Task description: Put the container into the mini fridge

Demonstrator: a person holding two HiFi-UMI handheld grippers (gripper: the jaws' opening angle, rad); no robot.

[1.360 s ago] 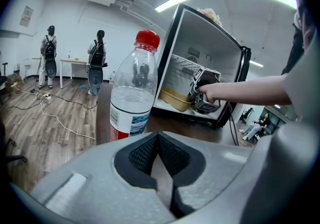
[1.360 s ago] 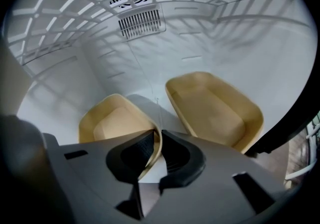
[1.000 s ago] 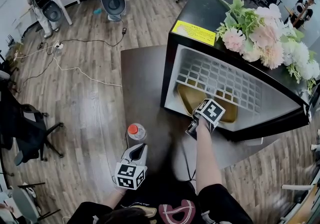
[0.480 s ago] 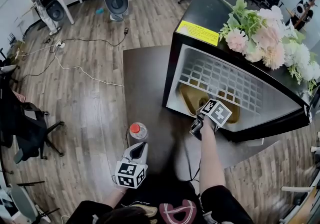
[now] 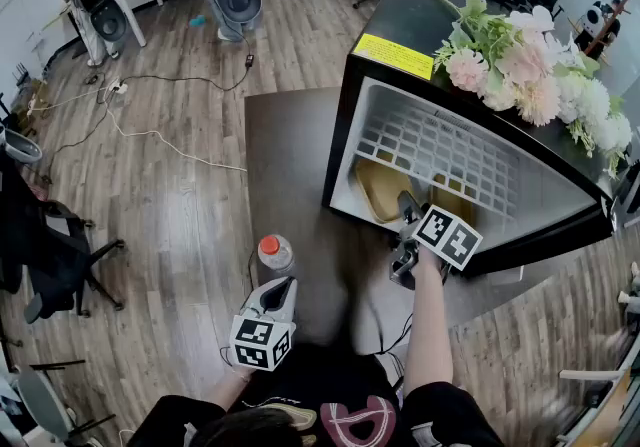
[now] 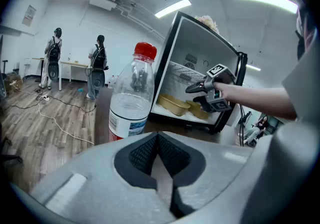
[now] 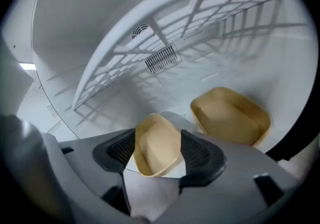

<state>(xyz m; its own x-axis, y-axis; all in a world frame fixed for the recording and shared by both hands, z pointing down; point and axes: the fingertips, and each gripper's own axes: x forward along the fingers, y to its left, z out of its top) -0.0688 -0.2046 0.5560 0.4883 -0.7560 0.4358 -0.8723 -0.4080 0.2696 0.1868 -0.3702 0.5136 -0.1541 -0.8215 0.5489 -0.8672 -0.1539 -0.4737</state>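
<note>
Below fridge shelf [image 5: 440, 153] | container [image 7: 156, 150] beside second container [image 7: 230, 115], gap between | headroom above

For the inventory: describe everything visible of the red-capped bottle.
The bottle is clear plastic with a red screw cap and a white label printed red and blue round its lower body. It stands upright on the dark table, left of the open mini fridge, just beyond the left gripper, whose jaws are shut. Nothing appears to touch it.
</note>
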